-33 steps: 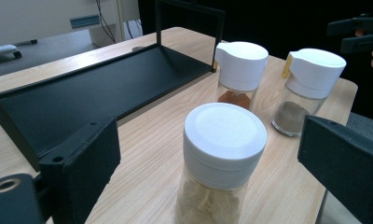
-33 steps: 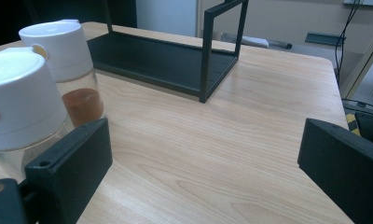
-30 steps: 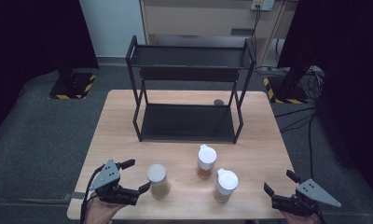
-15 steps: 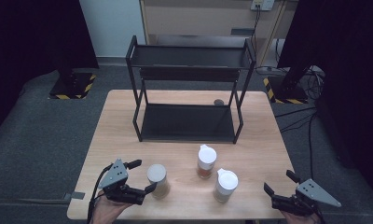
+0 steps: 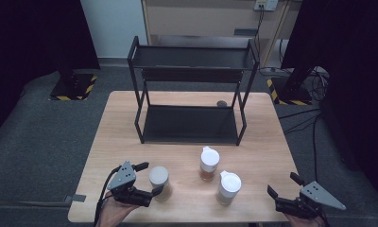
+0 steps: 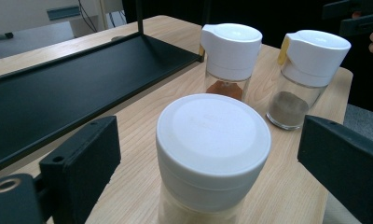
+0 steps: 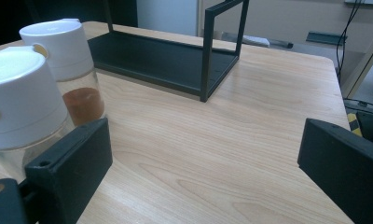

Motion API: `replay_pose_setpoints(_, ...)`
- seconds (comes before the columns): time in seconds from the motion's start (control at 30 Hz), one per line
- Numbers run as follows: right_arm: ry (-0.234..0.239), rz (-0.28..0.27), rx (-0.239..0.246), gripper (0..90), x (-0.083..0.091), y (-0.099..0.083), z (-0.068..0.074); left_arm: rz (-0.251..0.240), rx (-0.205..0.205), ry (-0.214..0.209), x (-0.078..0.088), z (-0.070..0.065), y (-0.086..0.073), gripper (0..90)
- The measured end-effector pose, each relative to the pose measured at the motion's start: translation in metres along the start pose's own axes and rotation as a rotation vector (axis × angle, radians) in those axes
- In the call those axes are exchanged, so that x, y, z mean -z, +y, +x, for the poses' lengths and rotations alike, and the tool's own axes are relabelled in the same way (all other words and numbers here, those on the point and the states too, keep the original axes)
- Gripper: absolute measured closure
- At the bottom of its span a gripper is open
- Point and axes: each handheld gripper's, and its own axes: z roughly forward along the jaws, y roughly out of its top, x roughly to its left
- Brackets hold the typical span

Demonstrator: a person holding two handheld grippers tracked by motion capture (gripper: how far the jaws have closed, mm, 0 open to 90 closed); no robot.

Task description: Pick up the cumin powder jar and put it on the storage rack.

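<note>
A: L gripper (image 5: 147,179) – jaws spread wide, either side of the flat-lid jar (image 5: 159,182), not touching yet. Seen in left gripper view w/ jar (image 6: 212,154) dead centre betw. the two black jaws, gaps both sides.

B: Jar where exactly?

A: Front-left of table (image 5: 121,123), upright, pale contents. Near it, to the right: red-spice shaker (image 5: 209,163) and, just beside that one, grey-spice shaker (image 5: 228,187). All three apart from each other.

B: R gripper?

A: R gripper (image 5: 284,191) at front-right table edge, jaws wide too, holding nothing. In right gripper view, grey shaker close by its left jaw, red one behind.

B: Farther out?

A: Black two-tier rack (image 5: 192,90) at table's back half, both shelves bare. Small dark round thing (image 5: 221,103) on wood by rack's right rear leg – too small to ID.

B: Step in hand?

A: Prob. the approach for a grasp on the flat-lid jar; likely headed for the rack, but only a guess.

B: Next move?

A: Needed: ease fwd a bit more so pads sat on the jar body below the lid, then squeeze evenly. Lid wider than glass, so a grip too high could slip or tip it.
</note>
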Motion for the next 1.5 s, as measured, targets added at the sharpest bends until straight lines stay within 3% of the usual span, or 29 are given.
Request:
replay_pose_setpoints(0.57, 0.003, -0.001, -0.003, 3.4, 0.000, 0.000, -0.001, 0.008, 0.004, -0.022, -0.020, 0.007, -0.009, 9.6)
replay_pose_setpoints(0.83, 0.002, 0.000, -0.001, 3.4, 0.000, 0.000, -0.001, -0.001, -0.016, -0.033, -0.026, 0.008, -0.014, 17.9)
replay_pose_setpoints(1.0, 0.001, -0.001, -0.002, 3.4, 0.000, 0.000, -0.001, -0.014, -0.038, -0.030, -0.027, 0.006, -0.017, 30.7)
replay_pose_setpoints(1.03, 0.002, -0.001, -0.004, 3.4, 0.000, 0.000, -0.001, -0.012, -0.060, -0.021, -0.027, 0.004, -0.018, 32.2)
replay_pose_setpoints(1.5, 0.003, 0.000, -0.003, 3.4, 0.000, 0.000, -0.001, -0.014, -0.052, -0.005, -0.026, 0.001, -0.018, 33.0)
